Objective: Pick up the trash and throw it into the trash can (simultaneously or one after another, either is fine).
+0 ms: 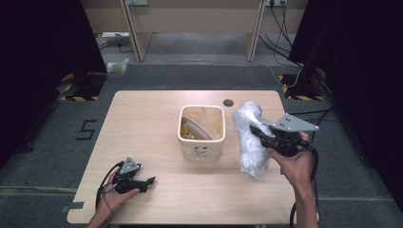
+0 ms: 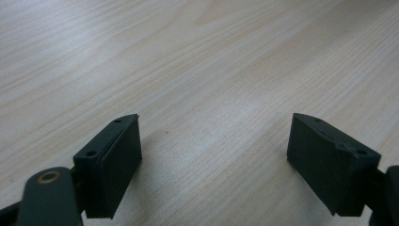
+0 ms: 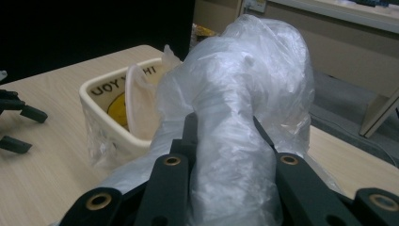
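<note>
A crumpled clear plastic bag (image 1: 249, 137) hangs above the table to the right of a cream square bin (image 1: 201, 137). My right gripper (image 1: 256, 130) is shut on the bag near its middle; in the right gripper view the plastic bag (image 3: 235, 122) bulges up between the jaws, with the bin (image 3: 110, 110) behind it on the left. The bin holds a pale disc and some plastic film. My left gripper (image 1: 151, 181) rests low at the table's front left, open, with nothing between its fingers (image 2: 115, 165).
The wooden table (image 1: 147, 118) has a small round hole (image 1: 228, 102) near its back edge. Beyond it lie grey floor, a desk frame and cables. Black curtains close in both sides.
</note>
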### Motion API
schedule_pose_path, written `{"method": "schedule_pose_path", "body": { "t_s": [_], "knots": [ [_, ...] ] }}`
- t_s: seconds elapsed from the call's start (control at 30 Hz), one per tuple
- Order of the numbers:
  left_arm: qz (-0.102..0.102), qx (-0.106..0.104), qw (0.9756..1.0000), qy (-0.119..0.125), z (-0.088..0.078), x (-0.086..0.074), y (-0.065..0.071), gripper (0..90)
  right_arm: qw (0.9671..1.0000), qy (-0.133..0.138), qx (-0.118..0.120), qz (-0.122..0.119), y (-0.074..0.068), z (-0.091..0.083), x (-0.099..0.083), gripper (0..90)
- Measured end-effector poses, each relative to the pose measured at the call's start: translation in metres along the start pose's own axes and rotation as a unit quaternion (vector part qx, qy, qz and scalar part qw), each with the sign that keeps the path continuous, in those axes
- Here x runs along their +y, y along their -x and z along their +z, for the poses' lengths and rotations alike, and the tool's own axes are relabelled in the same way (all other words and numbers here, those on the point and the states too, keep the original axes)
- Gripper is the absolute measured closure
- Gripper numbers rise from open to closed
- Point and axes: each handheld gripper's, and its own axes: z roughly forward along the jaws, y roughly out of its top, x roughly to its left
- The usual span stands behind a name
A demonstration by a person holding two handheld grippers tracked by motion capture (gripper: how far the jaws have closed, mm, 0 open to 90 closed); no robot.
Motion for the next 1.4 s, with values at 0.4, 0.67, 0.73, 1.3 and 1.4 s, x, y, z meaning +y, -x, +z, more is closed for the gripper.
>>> {"method": "schedule_pose_path", "body": {
  "t_s": [0.4,0.67,0.73,1.3,1.4],
  "knots": [
    [-0.001,0.000,1.0000,0.001,0.000,0.000,0.000,17.3,0.9992,0.002,0.036,-0.018,-0.008,0.042,0.044,75.7],
    [-0.001,0.000,1.0000,0.001,0.000,0.000,0.000,17.3,0.9985,-0.003,0.046,-0.029,-0.013,0.076,0.067,75.6],
    [0.000,0.000,1.0000,0.000,0.000,0.000,0.000,17.3,0.9984,-0.001,0.048,-0.030,-0.014,0.085,0.073,75.6],
    [0.000,-0.001,1.0000,-0.001,0.000,0.000,0.000,17.3,0.9954,-0.067,0.024,-0.064,-0.017,0.159,0.058,75.6],
    [-0.001,-0.001,1.0000,0.000,0.000,0.000,0.000,17.3,0.9933,-0.082,0.034,-0.074,-0.017,0.162,0.053,75.6]
  ]
}}
